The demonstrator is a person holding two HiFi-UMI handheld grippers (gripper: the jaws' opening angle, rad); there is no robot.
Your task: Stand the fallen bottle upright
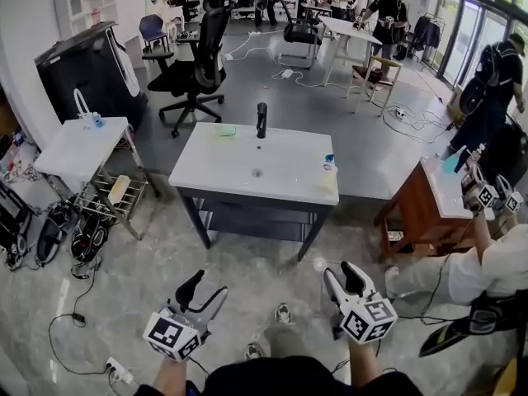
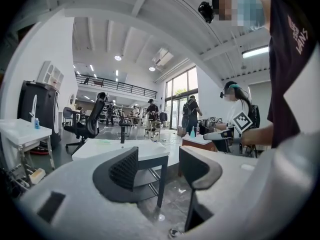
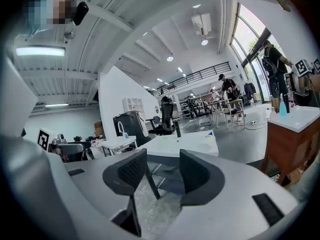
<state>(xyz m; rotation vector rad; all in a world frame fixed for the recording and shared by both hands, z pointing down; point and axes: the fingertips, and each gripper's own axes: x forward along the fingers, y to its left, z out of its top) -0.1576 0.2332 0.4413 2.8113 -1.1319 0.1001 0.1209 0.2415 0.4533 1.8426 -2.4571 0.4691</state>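
Table: a white sink-top table stands in the middle of the floor, well ahead of both claws, with a black tap at its far edge.
Left claw: the left claw is held low over the floor, well short of the table; jaws apart, nothing between them.
Right claw: the right claw is alongside it, also well short of the table; jaws spread, empty.
Bottle: the pale bottle with a blue cap is on the tabletop near the right edge. At this range I cannot make out for certain how it lies.
Stage: approach, by my reading; nothing has been touched yet.
Risk, edge: the bottle is so close to the right edge that a claw meeting it from the left could push or roll it off onto the floor.
Risk, grip: a pinch near the cap rather than the body could let it swing or slip as it is tipped up.
Risk, release: letting go before the base sits flat on the smooth top would likely topple it again.
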